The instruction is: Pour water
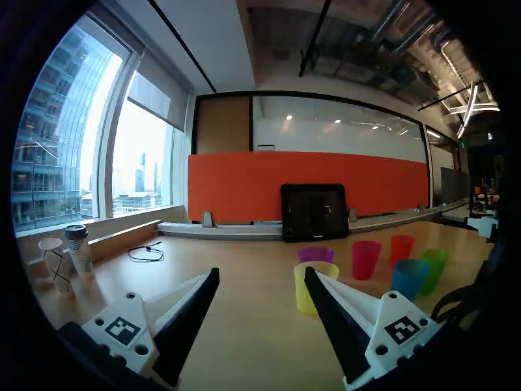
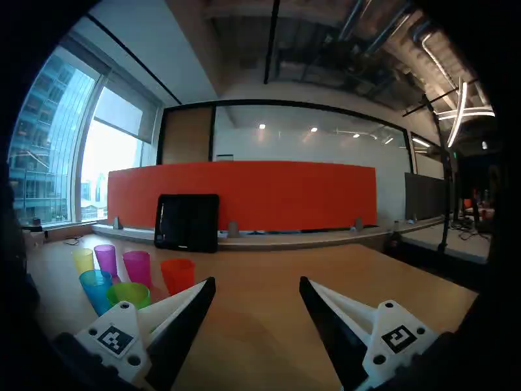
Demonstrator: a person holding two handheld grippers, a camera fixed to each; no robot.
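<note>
by my reading you're at the very start: nothing is picked up and no pouring has begun. your left gripper (image 1: 260, 270) hovers over the wooden table (image 1: 254, 339) with its fingers spread wide and nothing between them. your right gripper (image 2: 257, 280) is likewise wide open and empty.

the coloured plastic cups stand upright in a cluster on the table, ahead of the left gripper and a little to its right. the yellow cup (image 1: 300, 292) is nearest, partly behind that gripper's right-hand finger. the purple cup (image 1: 316, 254), pink cup (image 1: 365, 259), orange cup (image 1: 401, 249), blue cup (image 1: 409, 278) and green cup (image 1: 434, 268) stand around and beyond it. in the right gripper view the group sits low on the left.

i cannot tell whether any cup holds water, since the insides are hidden. all of the task is left: pick the filled cup, close on it, lift, tip it over another cup, then set it down.
</note>
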